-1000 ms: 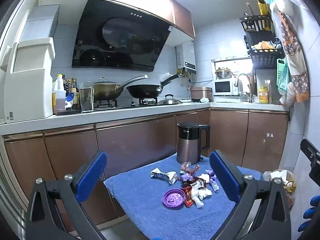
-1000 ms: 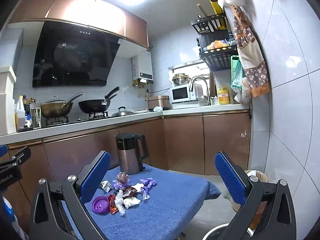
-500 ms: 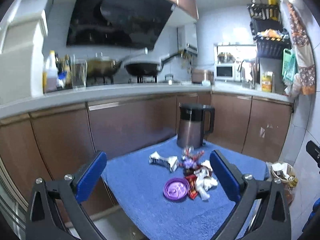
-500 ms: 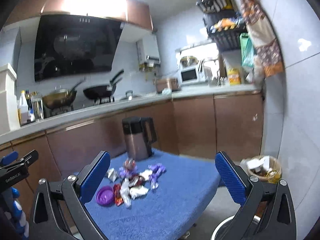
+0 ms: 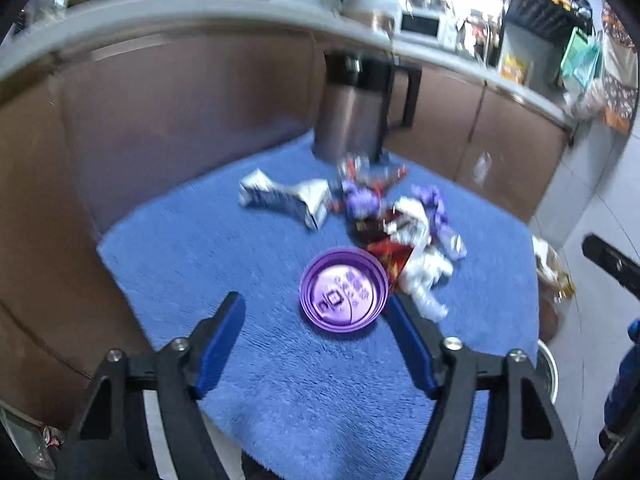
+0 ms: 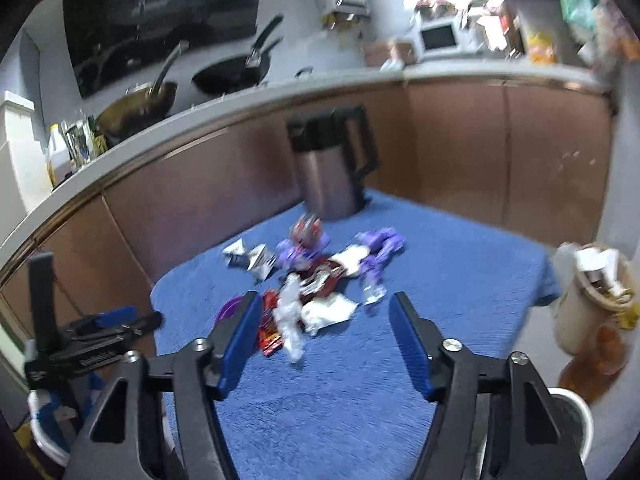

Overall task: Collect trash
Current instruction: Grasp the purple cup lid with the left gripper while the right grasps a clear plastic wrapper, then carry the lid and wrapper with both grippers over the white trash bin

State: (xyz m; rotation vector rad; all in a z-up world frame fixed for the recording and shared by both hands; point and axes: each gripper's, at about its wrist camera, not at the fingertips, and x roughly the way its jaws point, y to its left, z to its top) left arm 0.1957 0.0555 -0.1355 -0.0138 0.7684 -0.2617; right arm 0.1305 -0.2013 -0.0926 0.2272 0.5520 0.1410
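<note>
A heap of trash lies on a blue towel-covered table [image 5: 192, 256]: a purple plastic lid [image 5: 343, 290], a crumpled silver wrapper [image 5: 284, 198], red, white and purple wrappers [image 5: 404, 232]. My left gripper [image 5: 316, 312] is open and empty, just short of the lid. My right gripper [image 6: 324, 316] is open and empty above the near edge of the heap [image 6: 316, 284]; its left finger hides most of the lid [image 6: 230, 307]. The left gripper [image 6: 116, 320] also shows at the left of the right wrist view.
A steel kettle [image 5: 352, 112] with a black handle stands at the table's far edge behind the heap. A full wastebasket [image 6: 592, 300] stands on the floor right of the table. Brown cabinets and a counter with pans run behind.
Both grippers have tilted down and moved in toward the trash heap; the heap and lid now look larger and closer. Both stay open.
</note>
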